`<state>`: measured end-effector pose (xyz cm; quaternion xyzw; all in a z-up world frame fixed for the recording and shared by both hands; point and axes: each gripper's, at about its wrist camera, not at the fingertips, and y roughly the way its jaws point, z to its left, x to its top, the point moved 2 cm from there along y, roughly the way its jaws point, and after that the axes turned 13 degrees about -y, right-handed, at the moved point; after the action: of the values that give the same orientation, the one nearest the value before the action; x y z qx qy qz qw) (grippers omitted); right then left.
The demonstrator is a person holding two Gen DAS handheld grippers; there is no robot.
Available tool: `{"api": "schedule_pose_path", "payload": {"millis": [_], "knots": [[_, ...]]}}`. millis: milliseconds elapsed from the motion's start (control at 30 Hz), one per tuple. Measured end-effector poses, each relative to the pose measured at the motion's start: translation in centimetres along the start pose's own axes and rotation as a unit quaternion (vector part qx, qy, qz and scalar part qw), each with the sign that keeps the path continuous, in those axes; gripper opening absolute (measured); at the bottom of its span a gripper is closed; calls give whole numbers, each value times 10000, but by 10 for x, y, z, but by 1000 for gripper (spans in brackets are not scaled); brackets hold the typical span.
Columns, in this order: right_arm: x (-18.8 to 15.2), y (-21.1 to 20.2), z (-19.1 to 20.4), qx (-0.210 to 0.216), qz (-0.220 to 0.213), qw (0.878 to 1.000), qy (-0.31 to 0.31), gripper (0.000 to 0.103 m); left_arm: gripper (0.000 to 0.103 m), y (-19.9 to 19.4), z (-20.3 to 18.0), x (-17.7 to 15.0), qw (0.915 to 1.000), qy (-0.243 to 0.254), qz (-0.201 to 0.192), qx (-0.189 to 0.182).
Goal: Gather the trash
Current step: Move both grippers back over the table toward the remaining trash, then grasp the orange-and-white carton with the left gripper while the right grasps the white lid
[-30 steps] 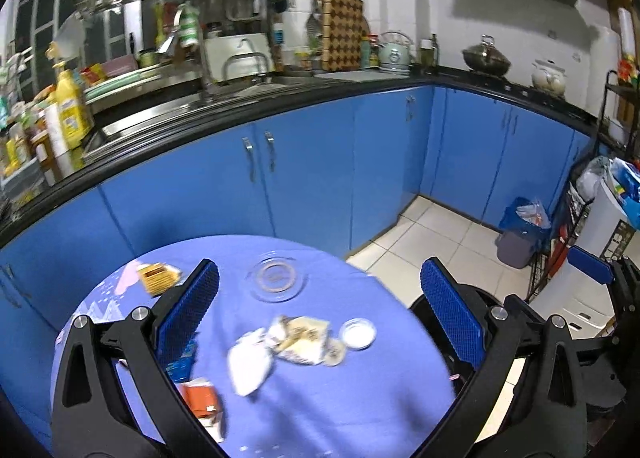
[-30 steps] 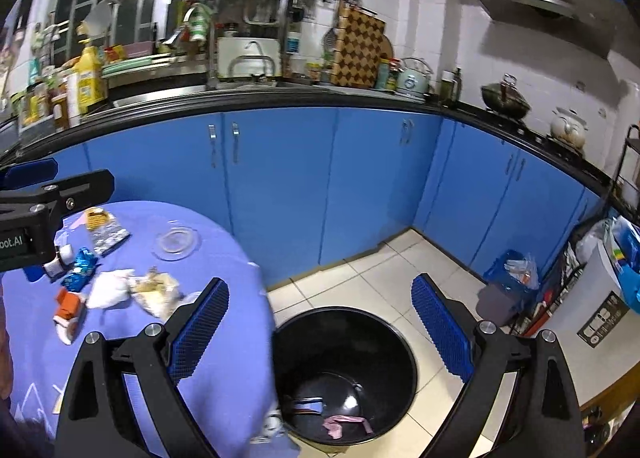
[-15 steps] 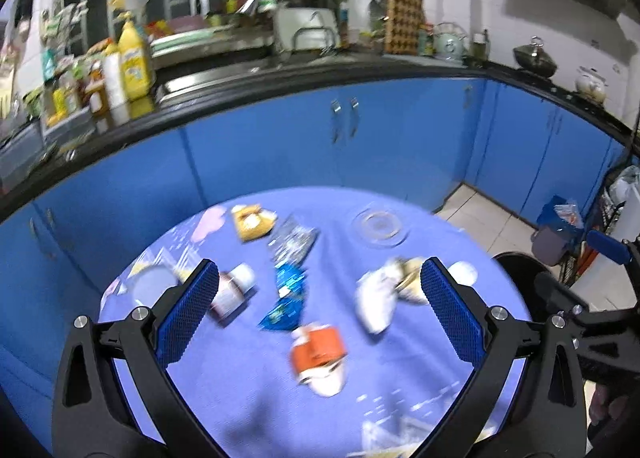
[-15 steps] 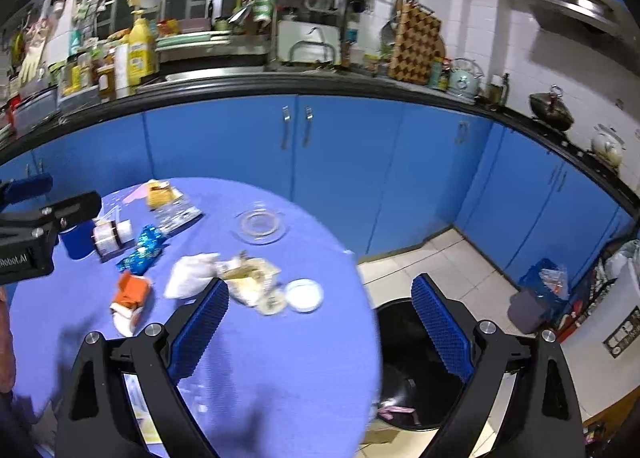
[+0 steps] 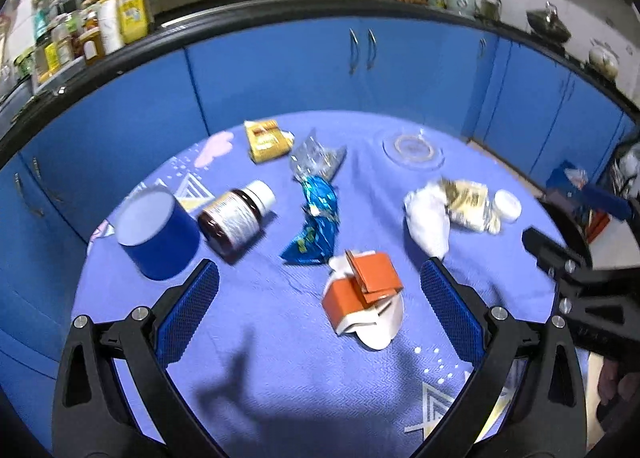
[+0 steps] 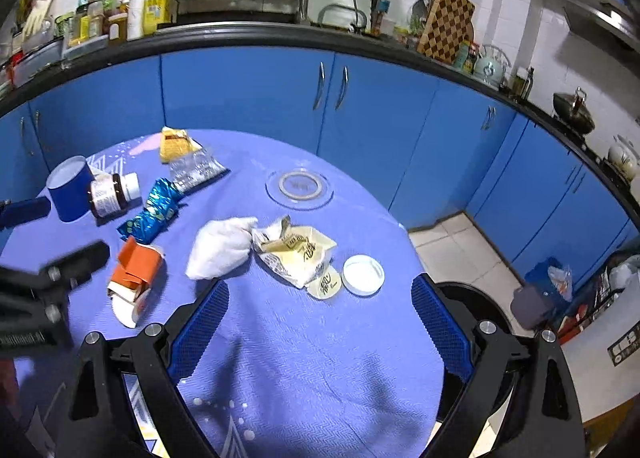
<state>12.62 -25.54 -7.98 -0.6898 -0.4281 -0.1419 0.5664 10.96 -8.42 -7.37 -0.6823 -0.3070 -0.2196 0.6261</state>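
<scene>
Trash (image 5: 362, 290) on table (image 5: 280, 378) (loose) | blue cup (image 5: 154, 234) upright | both tools spread apart, holding nothing

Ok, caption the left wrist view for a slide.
Open left tool hovering over an orange carton among trash on the blue tablecloth.

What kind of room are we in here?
A home kitchen, most likely. Blue base cabinets run under a black countertop with a sink tap, a checkered cutting board and a wok. In front, a round table carries the trash.
</scene>
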Motion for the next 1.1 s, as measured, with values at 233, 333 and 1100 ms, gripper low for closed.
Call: {"api": "schedule_pose_path", "payload": {"millis": [233,333,1100], "knots": [[-3,24,-10,15,240,9996,177,90,99,35,-2,-8,9992,45,401,83],[-6,37,-18,29,346,9990,277,90,99,46,0,-10,9986,71,513,86],[-17,90,-46,186,736,9946,700,90,34,68,7,-9,9976,-52,674,-177]]}}
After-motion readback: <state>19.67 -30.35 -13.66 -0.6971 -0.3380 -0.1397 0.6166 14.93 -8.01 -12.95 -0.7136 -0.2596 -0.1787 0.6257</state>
